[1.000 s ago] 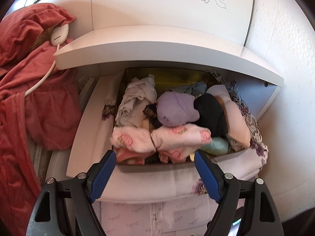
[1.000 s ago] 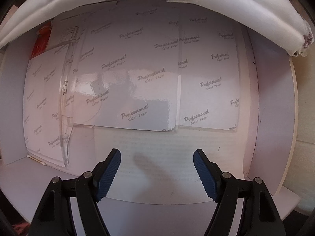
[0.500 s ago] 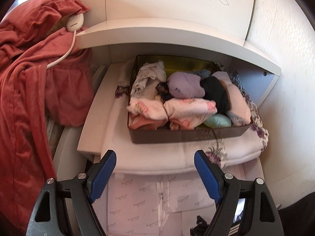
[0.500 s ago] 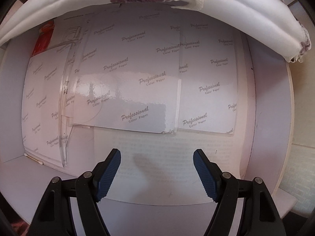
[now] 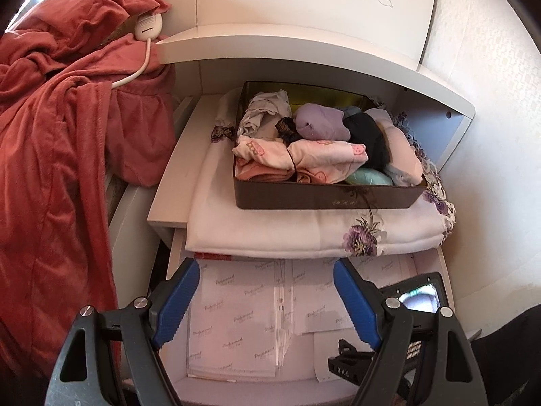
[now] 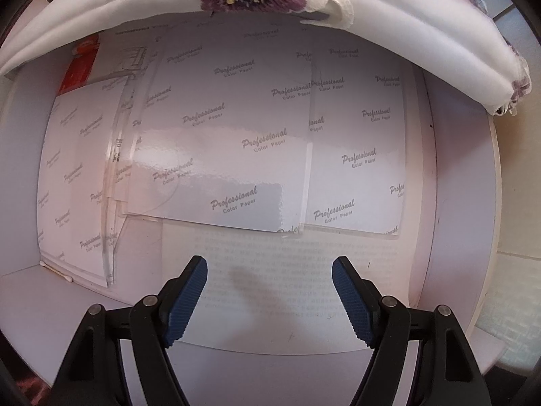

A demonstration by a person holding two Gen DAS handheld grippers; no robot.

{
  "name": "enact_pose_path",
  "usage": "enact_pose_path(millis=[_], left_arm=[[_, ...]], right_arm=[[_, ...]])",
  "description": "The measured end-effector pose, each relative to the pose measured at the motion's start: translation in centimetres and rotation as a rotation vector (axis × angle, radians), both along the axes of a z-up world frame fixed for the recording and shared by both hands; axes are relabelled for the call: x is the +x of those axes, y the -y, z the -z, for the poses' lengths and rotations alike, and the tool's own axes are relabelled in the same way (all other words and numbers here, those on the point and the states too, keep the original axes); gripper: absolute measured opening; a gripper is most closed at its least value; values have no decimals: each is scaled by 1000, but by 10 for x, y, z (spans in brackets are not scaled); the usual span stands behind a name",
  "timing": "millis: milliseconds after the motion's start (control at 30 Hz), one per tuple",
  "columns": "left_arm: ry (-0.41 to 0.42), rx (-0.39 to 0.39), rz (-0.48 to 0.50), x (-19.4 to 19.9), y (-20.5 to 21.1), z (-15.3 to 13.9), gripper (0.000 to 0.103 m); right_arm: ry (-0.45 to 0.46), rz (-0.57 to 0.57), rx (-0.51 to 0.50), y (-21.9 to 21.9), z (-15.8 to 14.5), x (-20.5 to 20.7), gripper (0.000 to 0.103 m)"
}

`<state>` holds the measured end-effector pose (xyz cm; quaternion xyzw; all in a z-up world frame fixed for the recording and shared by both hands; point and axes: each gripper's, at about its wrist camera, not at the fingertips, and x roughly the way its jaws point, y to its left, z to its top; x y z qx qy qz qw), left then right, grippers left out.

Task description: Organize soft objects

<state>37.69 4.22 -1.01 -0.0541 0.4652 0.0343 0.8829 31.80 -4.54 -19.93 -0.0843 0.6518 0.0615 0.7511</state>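
A dark box (image 5: 324, 199) packed with rolled soft clothes sits on a folded white cloth with purple flowers (image 5: 270, 226) under a white shelf. Inside it lie a pink printed roll (image 5: 324, 157), a lilac roll (image 5: 321, 121), a black one (image 5: 368, 135) and a mint one (image 5: 368, 178). My left gripper (image 5: 267, 299) stands open and empty, well short of the box, above an open drawer. My right gripper (image 6: 270, 299) is open too, pointing straight down into that drawer over sheets of photo paper (image 6: 236, 142). The flowered cloth's edge (image 6: 372, 27) hangs over the drawer's far side.
A red robe (image 5: 57, 142) drapes down the left side, with a white corded controller (image 5: 148, 25) on it. The white shelf (image 5: 304, 44) overhangs the box. A wall closes the right side. The other gripper's body (image 5: 416, 299) shows at lower right in the left wrist view.
My left gripper has pulled back from the box, so the box looks smaller and the open drawer has come into view. The right gripper has stayed over the paper.
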Motion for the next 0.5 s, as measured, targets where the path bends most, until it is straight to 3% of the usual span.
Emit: enact_pose_path(millis=[267,500], left_arm=[[13,-4,-9,-16,0,-10,83],[39,0,-14,-29,1,-25,83]], right_arm=[[45,-3,10,4,-15,-5,82],[125,0,39,6,-53,-10,83]])
